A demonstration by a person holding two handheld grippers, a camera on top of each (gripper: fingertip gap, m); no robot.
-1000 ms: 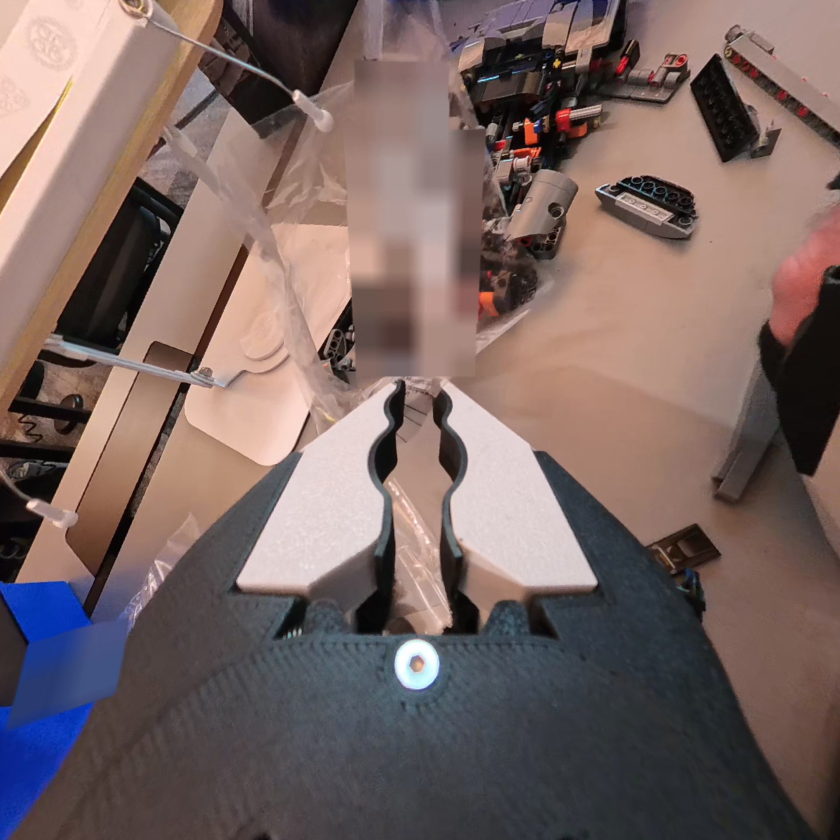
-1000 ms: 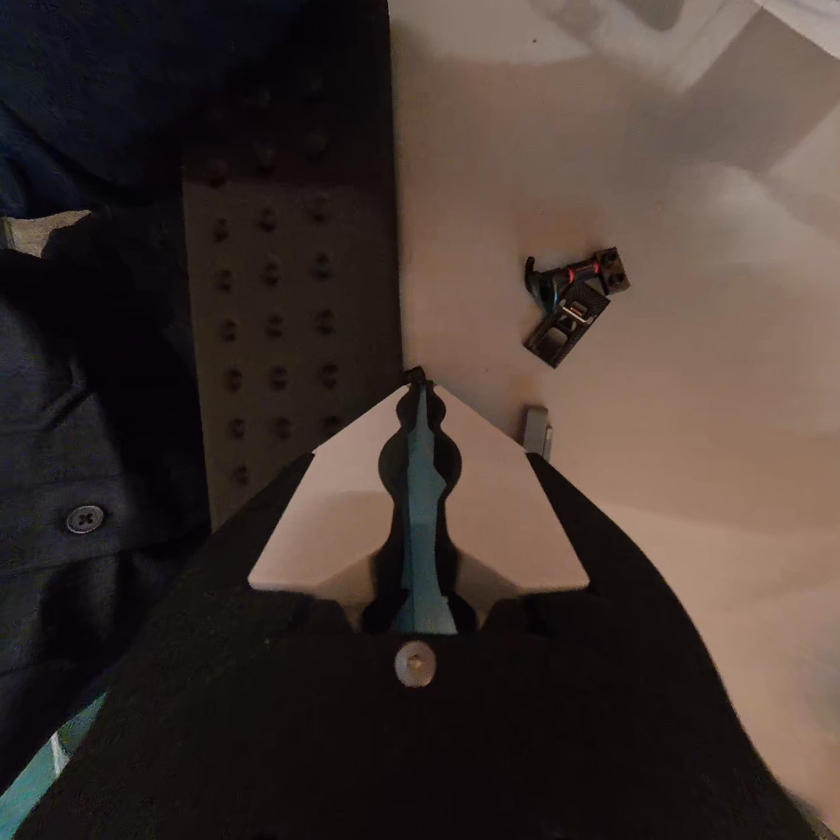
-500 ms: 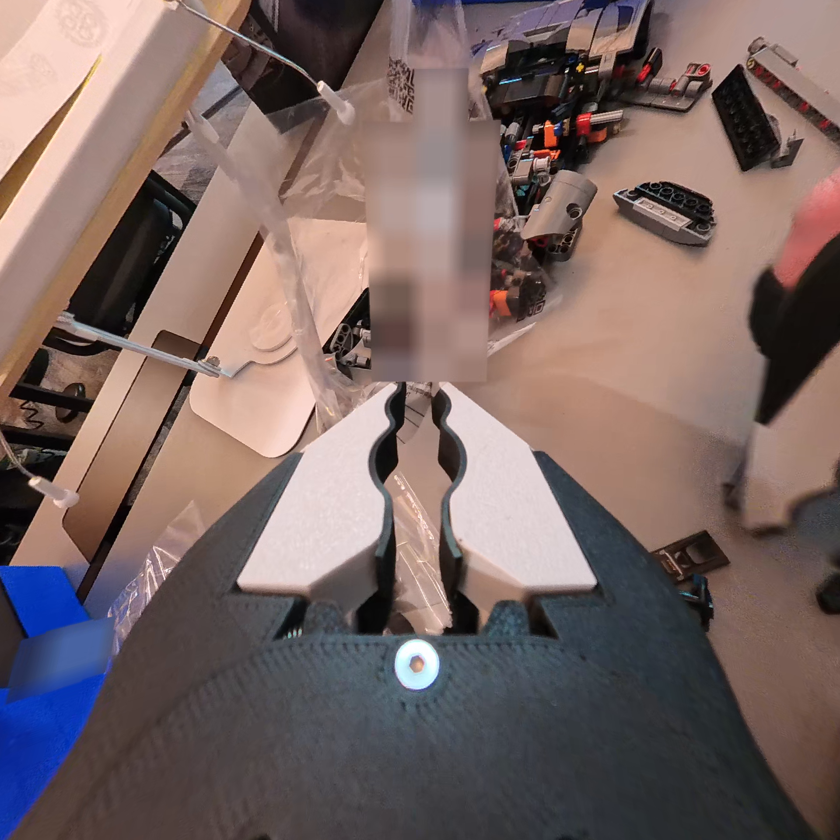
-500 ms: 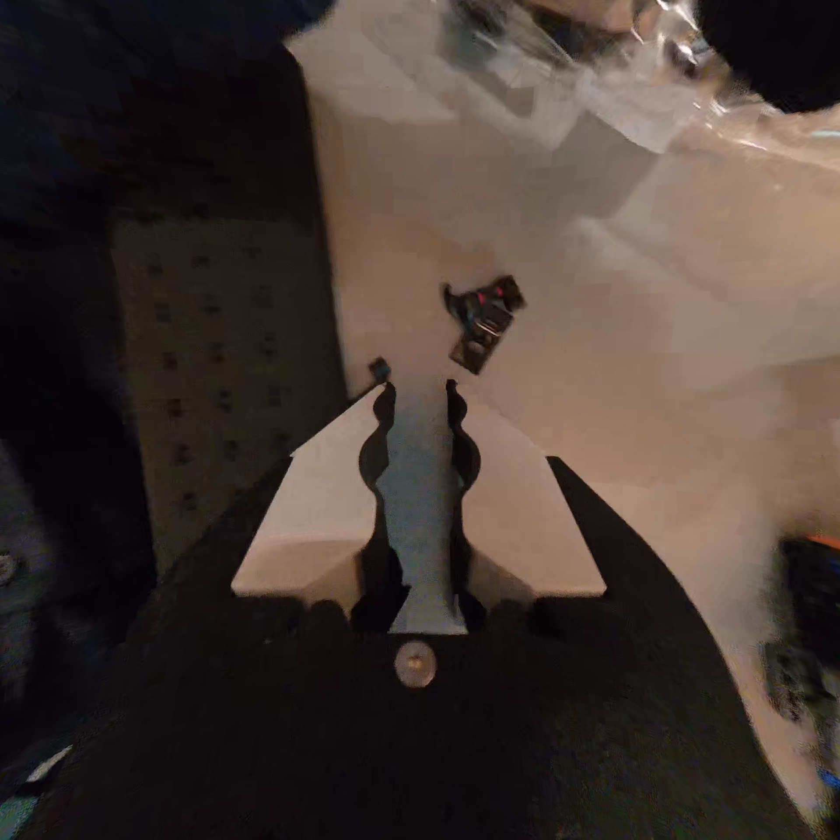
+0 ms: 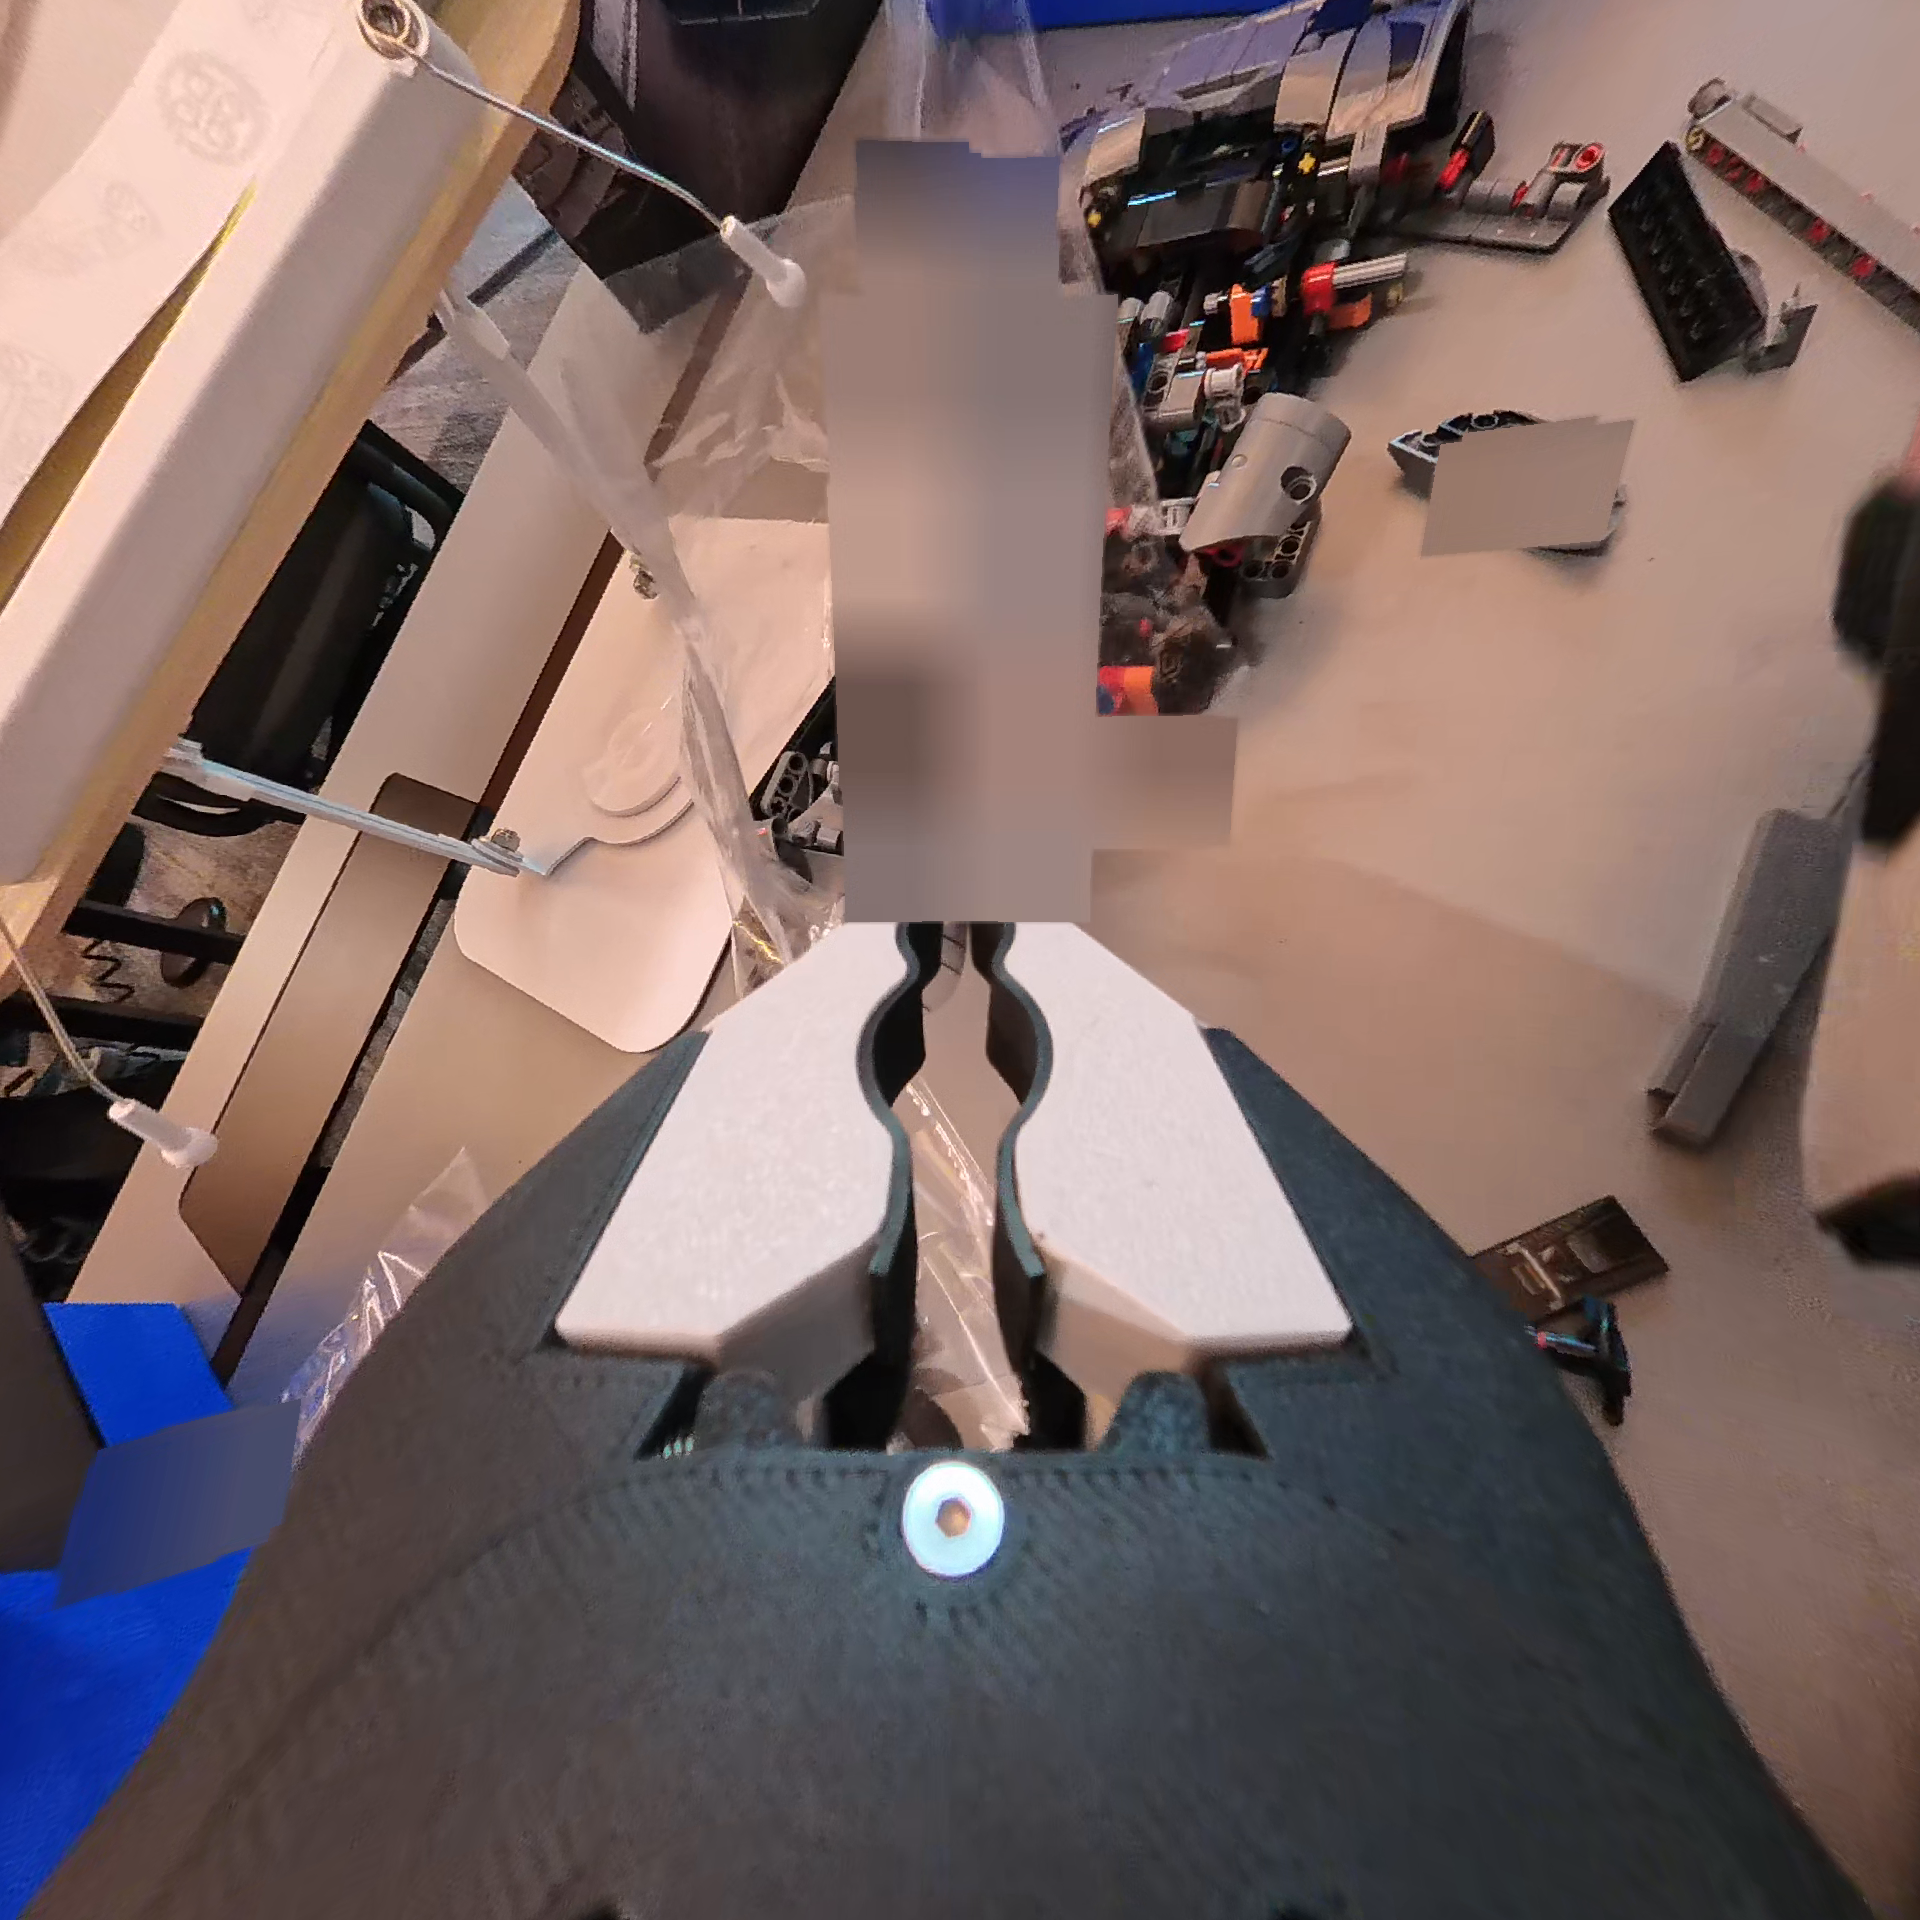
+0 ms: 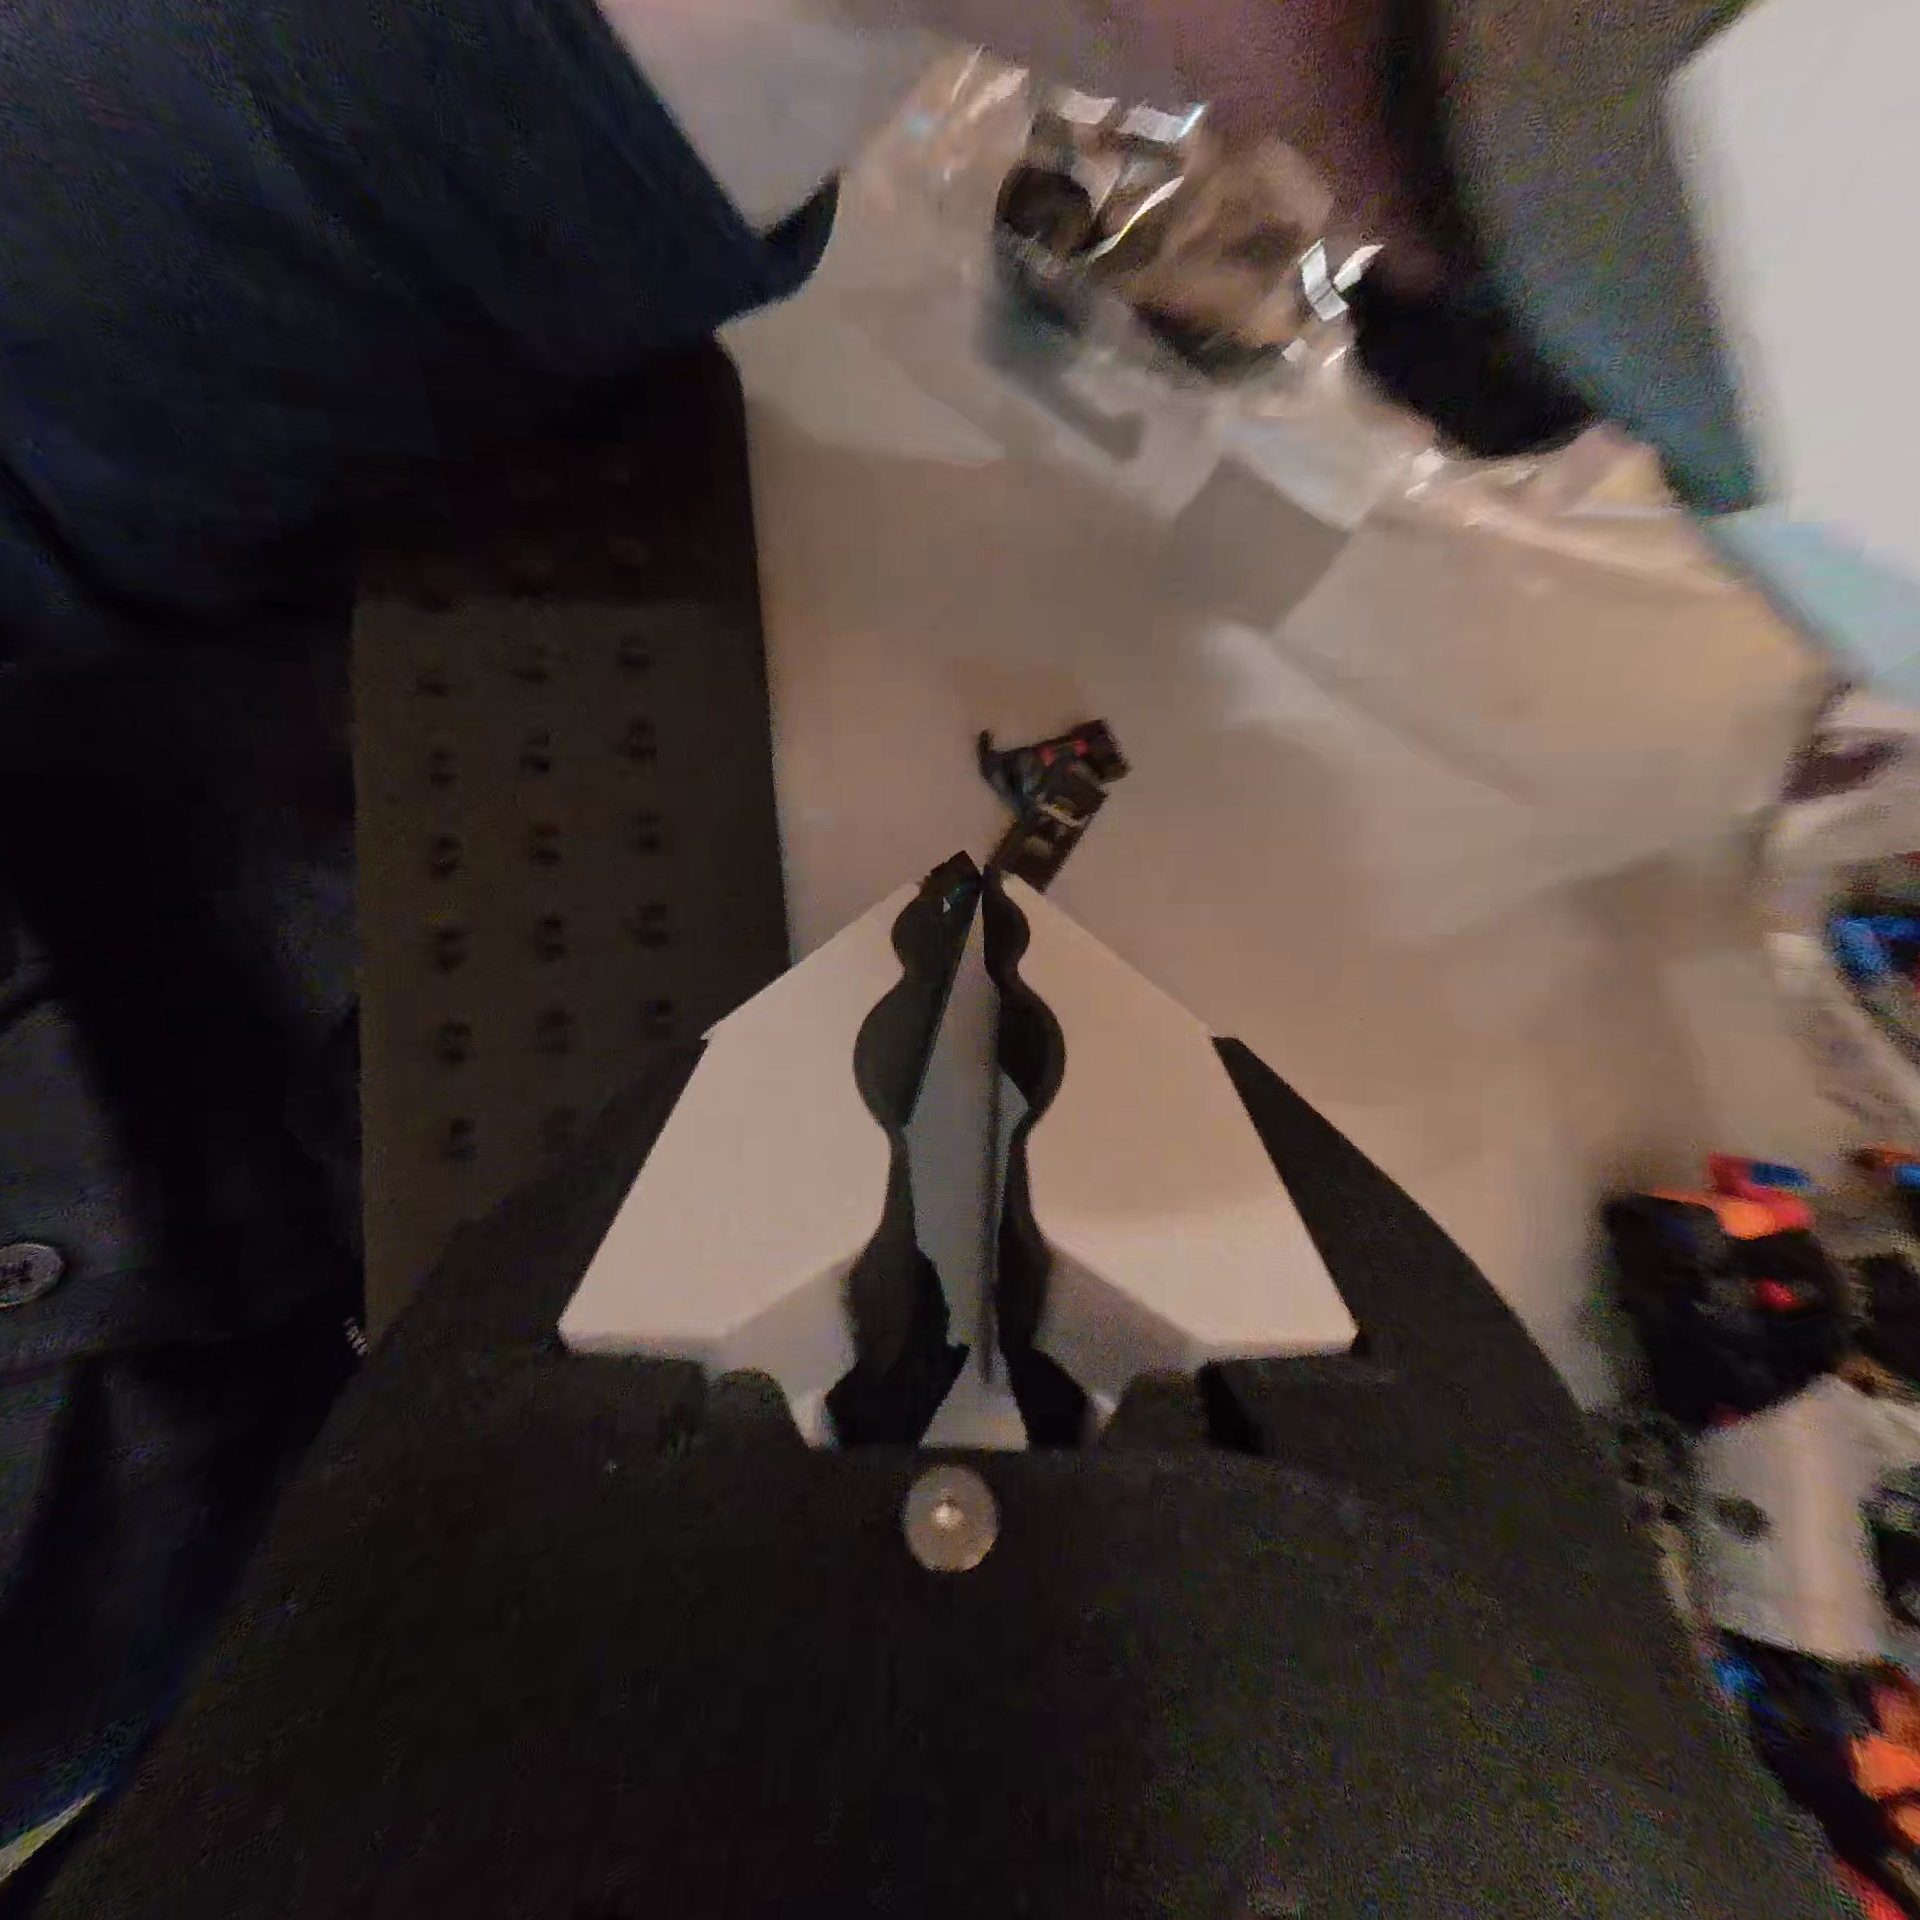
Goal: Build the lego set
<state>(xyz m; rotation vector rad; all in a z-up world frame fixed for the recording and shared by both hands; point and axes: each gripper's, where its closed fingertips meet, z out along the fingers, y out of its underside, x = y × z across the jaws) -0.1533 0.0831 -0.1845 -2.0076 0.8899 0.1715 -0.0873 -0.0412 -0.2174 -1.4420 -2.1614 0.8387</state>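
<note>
My left gripper is shut on the neck of a clear plastic bag of lego pieces, which stretches away from its tips and is partly hidden by a blurred patch. The half-built dark lego vehicle lies at the far side with loose pieces before it. My right gripper is shut, with a small dark piece pinched at its tips, just above the table. A small black and red assembly lies just beyond it. The right gripper also shows at the left wrist view's right edge. The bag also shows in the right wrist view.
A black studded plate, a long grey beam and a grey curved piece lie on the table. A booklet on a wire stand stands left. A dark studded panel and a dark sleeve are left of my right gripper. My left gripper's tips are some 25 centimeters from the half-built dark lego vehicle.
The right gripper swung toward the bag and the pile, which have come into its view. Its fingers parted briefly and are closed again. The left gripper kept its hold on the bag.
</note>
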